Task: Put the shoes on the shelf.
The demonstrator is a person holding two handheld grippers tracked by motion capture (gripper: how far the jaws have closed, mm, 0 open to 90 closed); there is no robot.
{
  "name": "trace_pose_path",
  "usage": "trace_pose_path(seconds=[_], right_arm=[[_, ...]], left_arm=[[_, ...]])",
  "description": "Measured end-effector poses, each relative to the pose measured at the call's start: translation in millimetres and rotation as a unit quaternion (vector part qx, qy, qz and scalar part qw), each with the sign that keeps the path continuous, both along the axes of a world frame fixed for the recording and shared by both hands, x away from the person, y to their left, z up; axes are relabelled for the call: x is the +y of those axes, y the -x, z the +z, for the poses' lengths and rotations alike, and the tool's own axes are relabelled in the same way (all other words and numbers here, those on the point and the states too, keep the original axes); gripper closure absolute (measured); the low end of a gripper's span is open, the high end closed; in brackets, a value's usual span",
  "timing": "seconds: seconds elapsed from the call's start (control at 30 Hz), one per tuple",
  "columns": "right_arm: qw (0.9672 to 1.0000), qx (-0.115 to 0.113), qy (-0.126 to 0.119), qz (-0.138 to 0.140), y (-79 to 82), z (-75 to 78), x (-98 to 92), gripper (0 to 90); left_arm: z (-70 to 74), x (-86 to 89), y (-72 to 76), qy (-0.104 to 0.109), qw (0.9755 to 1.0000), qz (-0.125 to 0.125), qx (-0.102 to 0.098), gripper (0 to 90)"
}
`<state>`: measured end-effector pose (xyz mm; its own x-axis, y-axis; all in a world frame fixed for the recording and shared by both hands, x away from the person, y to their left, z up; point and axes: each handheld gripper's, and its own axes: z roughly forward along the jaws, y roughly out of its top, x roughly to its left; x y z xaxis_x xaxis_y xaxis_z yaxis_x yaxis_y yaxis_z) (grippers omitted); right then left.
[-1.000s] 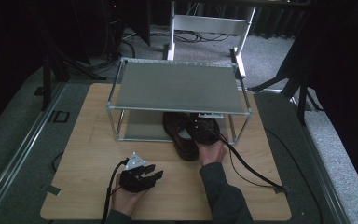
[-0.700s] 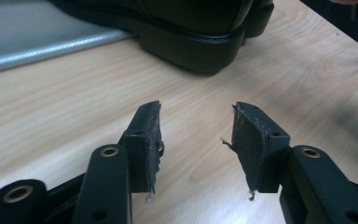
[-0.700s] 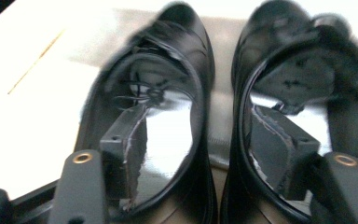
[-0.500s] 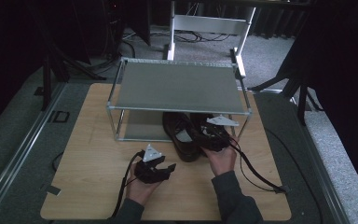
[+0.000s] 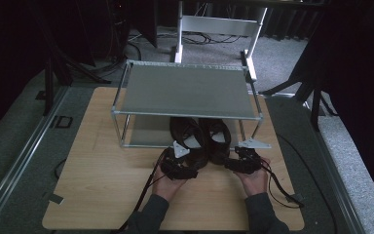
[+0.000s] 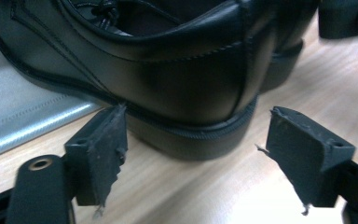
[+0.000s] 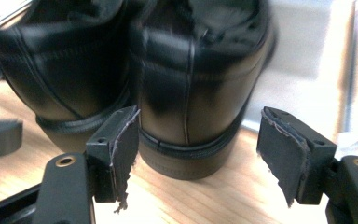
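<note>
**Both grippers lined up behind a pair of shoes at the rack**

In the high view, two glossy black leather lace-up shoes sit side by side just below the middle of the frame, toes tucked under the low metal-framed rack with grey shelf panels (image 5: 187, 90) and heels out towards the person, on the pale wooden table (image 5: 102, 170). The left shoe (image 5: 187, 139) and the right shoe (image 5: 217, 139) stand close together, heels nearly touching.

The left gripper (image 5: 179, 170) sits just behind the left shoe's heel, and the right gripper (image 5: 243, 163) just behind the right shoe's. In each gripper view the black jaws stand wide apart, holding nothing, with a heel (image 6: 200, 93) between and slightly beyond them. The foam pads (image 6: 109, 149) are frayed at the edges.

The step in hand looks like taking each shoe by its heel, whether to push it in or draw it out I cannot tell. To do it well, each gripper should go forward until the pads straddle the stiff heel counter (image 7: 191, 93), above the sole's welt, then close squarely. The right gripper's inner jaw has to slip between the two heels without nudging the neighbouring shoe.

No brand, label or writing can be read anywhere.
</note>
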<state>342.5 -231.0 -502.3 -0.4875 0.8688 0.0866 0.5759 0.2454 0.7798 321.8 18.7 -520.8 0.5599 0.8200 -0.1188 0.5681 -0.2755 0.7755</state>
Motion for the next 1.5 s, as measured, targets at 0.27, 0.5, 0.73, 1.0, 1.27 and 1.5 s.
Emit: trace_pose_path(seconds=[0.27,0.5,0.73,1.0,1.27,1.5], right_arm=[[0.9997,0.012,-0.008,0.021,-7.3,-15.7,4.9,32.8],[1.0000,0.004,0.003,0.008,-8.6,-12.3,17.6,32.9],[0.9999,0.010,-0.009,-0.006,-20.2,-15.2,25.8,33.1],[0.9997,0.009,-0.016,-0.019,-28.3,-17.7,39.1,33.8],[0.9996,0.009,-0.016,-0.021,-37.1,-20.1,42.1,34.0],[0.9997,0.005,-0.001,-0.024,-41.0,-20.8,48.2,34.0]], left_arm=[[-2.3,-5.2,-9.4,-0.007,0.9999,-0.010,0.004,29.2],[2.2,9.1,-28.3,-0.007,0.9991,-0.041,0.012,31.3],[3.3,18.1,-48.1,-0.018,0.9980,-0.061,0.004,31.8],[-3.0,24.8,-48.1,-0.026,0.9994,-0.018,-0.015,41.6],[-5.2,21.3,-52.1,-0.028,0.9994,0.011,-0.016,47.3],[-6.5,23.2,-57.1,-0.022,0.9995,0.021,-0.012,49.3]])
